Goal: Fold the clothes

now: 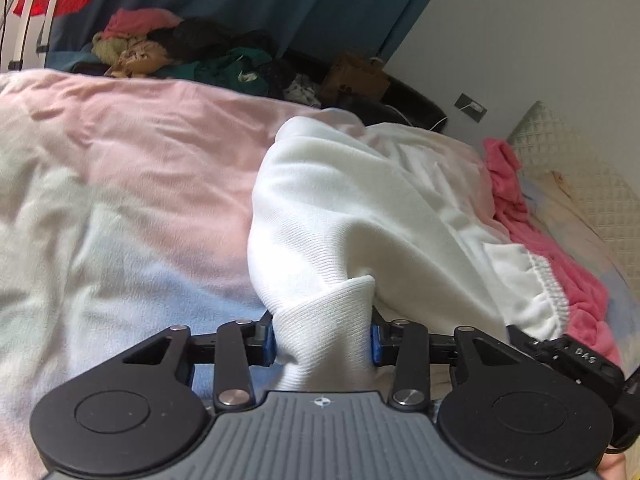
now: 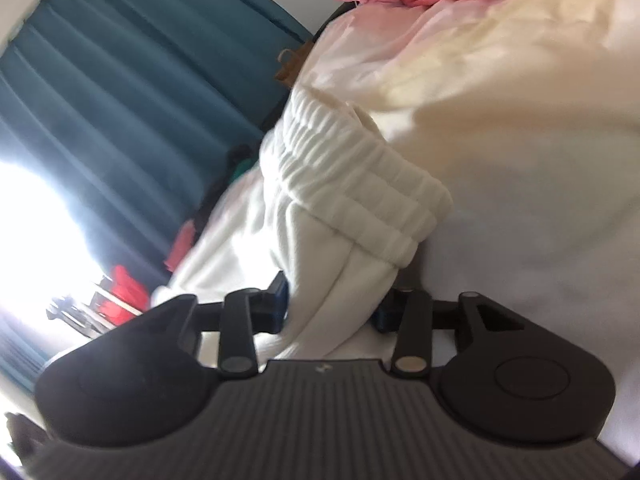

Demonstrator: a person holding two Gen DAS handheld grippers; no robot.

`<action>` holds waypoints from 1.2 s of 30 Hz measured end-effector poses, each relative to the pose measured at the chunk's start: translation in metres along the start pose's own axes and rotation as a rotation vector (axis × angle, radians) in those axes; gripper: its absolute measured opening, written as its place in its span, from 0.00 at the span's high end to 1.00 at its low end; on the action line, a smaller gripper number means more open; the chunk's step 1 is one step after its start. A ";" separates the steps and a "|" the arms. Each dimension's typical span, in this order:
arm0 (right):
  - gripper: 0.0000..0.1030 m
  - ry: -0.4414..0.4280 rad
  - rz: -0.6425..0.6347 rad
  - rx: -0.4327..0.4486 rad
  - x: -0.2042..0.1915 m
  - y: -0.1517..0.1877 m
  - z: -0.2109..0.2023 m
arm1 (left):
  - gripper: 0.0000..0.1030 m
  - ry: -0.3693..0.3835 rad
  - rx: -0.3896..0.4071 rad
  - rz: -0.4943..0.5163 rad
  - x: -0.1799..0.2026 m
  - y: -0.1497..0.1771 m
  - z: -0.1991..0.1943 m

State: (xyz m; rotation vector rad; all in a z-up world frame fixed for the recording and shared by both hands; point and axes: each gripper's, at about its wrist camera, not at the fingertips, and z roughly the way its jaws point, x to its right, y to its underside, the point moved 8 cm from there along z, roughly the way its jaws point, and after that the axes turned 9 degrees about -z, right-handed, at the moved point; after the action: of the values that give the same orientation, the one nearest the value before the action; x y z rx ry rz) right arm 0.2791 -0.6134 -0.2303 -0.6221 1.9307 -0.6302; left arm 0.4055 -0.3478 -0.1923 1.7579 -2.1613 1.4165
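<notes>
Looking at white sweatpants (image 1: 340,200) sprawled on the pastel blanket (image 1: 120,160), bunched up toward the blanket's right half in the left wrist view, not folded at all. Seeing the left gripper (image 1: 323,332) low over the blanket's near edge with the ribbed cuff (image 1: 324,320) stuffed between its blue pads (image 1: 269,340), cloth up against both pads and spilling down under the gripper body, so calling that clamped on the cuff. Over to the right gripper (image 2: 332,304): same sweatpants between the fingers, just below the gathered elastic waistband (image 2: 352,184), one pad hard against the fabric, the other sitting in shadow and motion blur, so honestly can't tell whether squeezing or just sitting loose around it. Also spotting a pink garment (image 1: 508,184) crumpled on the blanket's far right side, touching the sweatpants along the waistband. Past the blanket's far edge, a messy heap of clothes (image 1: 192,52) in dark, green, mustard and pink. Brown paper bag (image 1: 352,76) just beyond that same far edge too, beside the heap. Further back from the blanket, a teal curtain (image 1: 280,0). Off the blanket's right edge, a cream quilted pillow (image 1: 568,160). Right wrist view pretty smeared overall, so not much more to pull from it.
</notes>
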 end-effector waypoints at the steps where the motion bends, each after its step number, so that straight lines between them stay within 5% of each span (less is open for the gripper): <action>1: 0.56 0.006 0.012 -0.014 0.001 0.000 -0.001 | 0.54 -0.009 -0.001 0.002 0.003 -0.002 -0.003; 10: 0.55 0.123 -0.151 -0.106 -0.038 -0.022 -0.072 | 0.35 -0.094 0.035 0.086 0.042 0.001 -0.106; 22: 0.55 -0.011 -0.465 0.002 -0.158 -0.030 -0.241 | 0.21 -0.071 0.204 0.210 0.139 0.032 -0.299; 30: 0.55 -0.062 -0.578 0.077 -0.204 -0.023 -0.341 | 0.12 -0.096 0.301 0.270 0.162 0.075 -0.395; 32: 0.45 -0.070 -0.587 0.093 -0.209 -0.019 -0.357 | 0.08 -0.098 0.320 0.276 0.163 0.084 -0.411; 34: 0.14 -0.070 -0.607 0.122 -0.213 -0.015 -0.369 | 0.06 -0.106 0.324 0.278 0.163 0.093 -0.424; 36: 0.04 -0.054 -0.637 0.160 -0.215 -0.011 -0.377 | 0.03 -0.115 0.350 0.290 0.164 0.102 -0.436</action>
State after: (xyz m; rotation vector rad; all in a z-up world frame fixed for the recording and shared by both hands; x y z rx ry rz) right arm 0.0242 -0.4182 0.0623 -1.1498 1.5976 -1.1357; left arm 0.0480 -0.2017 0.0872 1.7104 -2.4313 1.9078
